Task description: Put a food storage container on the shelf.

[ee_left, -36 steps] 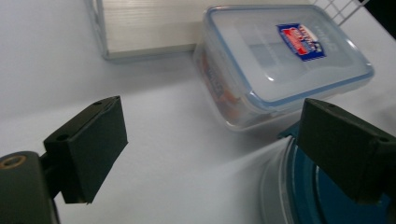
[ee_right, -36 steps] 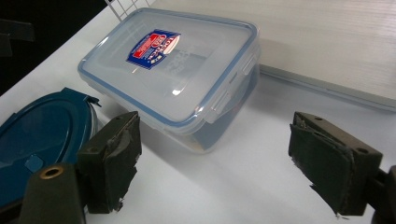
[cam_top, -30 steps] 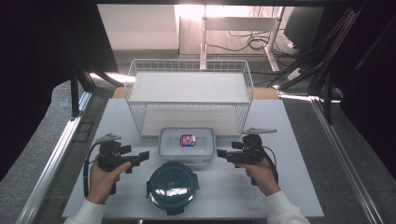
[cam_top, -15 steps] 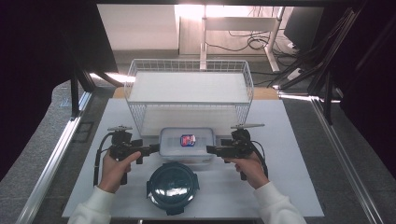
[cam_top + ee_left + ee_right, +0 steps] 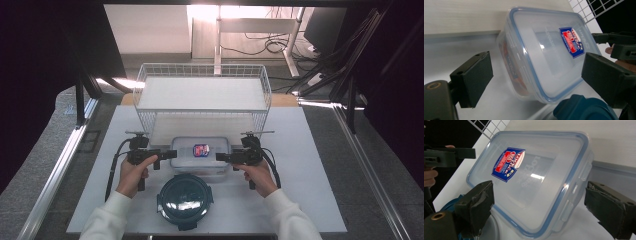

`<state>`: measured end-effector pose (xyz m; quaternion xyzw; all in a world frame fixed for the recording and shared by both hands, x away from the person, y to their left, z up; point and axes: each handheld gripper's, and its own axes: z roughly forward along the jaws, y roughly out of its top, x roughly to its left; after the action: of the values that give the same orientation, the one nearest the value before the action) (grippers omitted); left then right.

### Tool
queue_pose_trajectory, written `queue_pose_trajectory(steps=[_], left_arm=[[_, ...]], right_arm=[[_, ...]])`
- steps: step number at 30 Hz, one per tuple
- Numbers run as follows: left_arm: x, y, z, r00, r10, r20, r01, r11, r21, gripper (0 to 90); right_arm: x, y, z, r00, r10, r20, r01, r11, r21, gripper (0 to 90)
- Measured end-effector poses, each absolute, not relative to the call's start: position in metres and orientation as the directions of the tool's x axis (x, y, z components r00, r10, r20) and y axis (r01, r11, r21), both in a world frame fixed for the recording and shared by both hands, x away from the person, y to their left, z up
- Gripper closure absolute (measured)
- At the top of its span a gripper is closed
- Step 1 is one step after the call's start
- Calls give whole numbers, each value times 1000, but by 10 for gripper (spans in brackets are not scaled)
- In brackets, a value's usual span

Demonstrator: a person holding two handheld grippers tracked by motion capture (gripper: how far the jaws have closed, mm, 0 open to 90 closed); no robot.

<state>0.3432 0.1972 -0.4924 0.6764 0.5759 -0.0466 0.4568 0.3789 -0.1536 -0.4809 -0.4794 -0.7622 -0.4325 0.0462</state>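
— High view first: what sits around that clear lidded food container point(image 5: 200, 156)?

— A white wire basket point(image 5: 202, 95) stands just behind it, and a dark teal round lid point(image 5: 185, 200) lies just in front, nearer the person. The container rests on the white table point(image 5: 310, 165), in the middle, with a red and blue label on its lid.

— And the grippers?

— The left gripper point(image 5: 170, 154) is at the container's left end, the right gripper point(image 5: 220, 157) at its right end, both level and pointing inward at each other. Whether they touch it I cannot tell from above.

— Are the jaws wide?

— Left gripper view shows its two black jaws spread wide, the container's end lying between them with space on both sides. Right gripper view shows the same: jaws wide apart, gripping nothing, the box between.

— Anything in the way?

— The teal lid crowds the near side, close under each gripper's nearer jaw.

— The room?

— Grey floor, dark curtains at the sides, cables and table legs beyond.
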Motion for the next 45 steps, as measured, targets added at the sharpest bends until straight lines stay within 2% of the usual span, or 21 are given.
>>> queue_pose_trajectory(steps=[6,24,30,33,39,45], left_arm=[[352,193,-504,330,728,-600,837,68,543,113],[363,187,-522,297,661,-689,885,81,458,142],[361,185,-521,292,640,-710,895,80,439,210],[360,187,-517,291,651,-701,888,90,452,264],[359,189,-515,273,653,-706,892,103,440,307],[355,189,-506,257,676,-691,882,129,454,374]], right_arm=[[386,-152,-489,-515,670,535,800,151,581,84],[399,-153,-507,-446,688,572,845,112,524,72],[398,-153,-508,-422,660,621,869,100,484,156],[396,-157,-504,-405,665,627,875,83,477,244],[396,-163,-502,-357,654,667,899,45,436,310],[390,-166,-496,-346,658,669,889,1,459,389]])
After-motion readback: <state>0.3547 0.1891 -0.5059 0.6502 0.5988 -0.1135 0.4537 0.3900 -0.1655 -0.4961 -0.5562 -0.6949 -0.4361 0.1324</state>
